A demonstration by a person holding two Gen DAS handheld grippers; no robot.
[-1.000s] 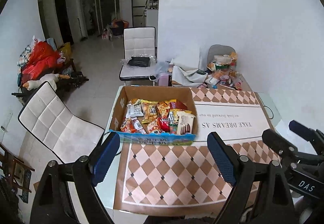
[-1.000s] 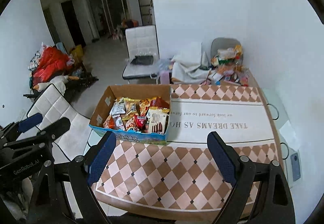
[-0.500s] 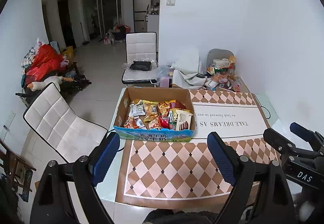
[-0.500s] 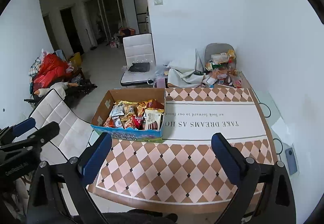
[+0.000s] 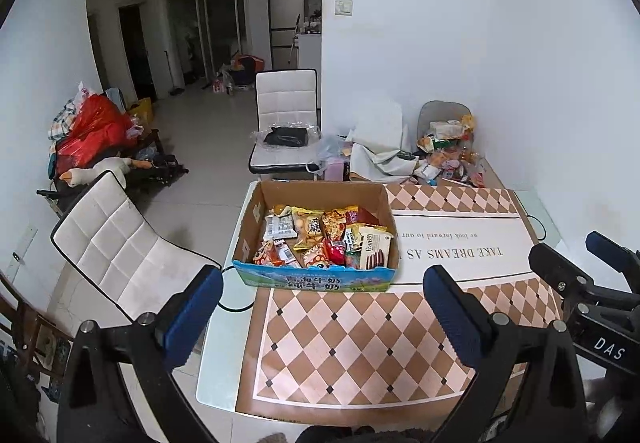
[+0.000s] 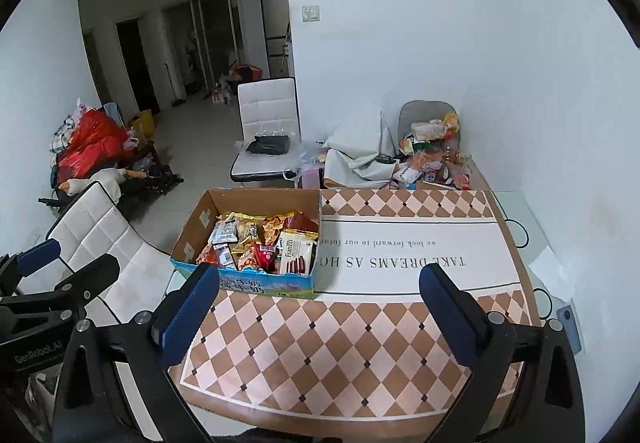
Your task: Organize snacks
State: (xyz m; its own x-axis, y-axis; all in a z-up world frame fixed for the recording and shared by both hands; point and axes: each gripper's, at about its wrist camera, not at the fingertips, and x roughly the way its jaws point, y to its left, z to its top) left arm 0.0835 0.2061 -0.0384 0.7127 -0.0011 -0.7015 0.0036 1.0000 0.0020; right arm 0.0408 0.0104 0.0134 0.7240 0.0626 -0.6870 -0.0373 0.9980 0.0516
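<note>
We see both sets of fingers spread wide with nothing between them, having just been opening: the left gripper (image 5: 320, 303) and the right gripper (image 6: 320, 295) hang over the bench's (image 5: 224, 371) near edge. The box (image 5: 312, 279) of snacks (image 5: 320, 239) sits at its far left corner. Only the right view shows a phone (image 6: 570, 327) at the right edge. The far pile (image 5: 448, 155) is perhaps more snacks, too small to tell.
</note>
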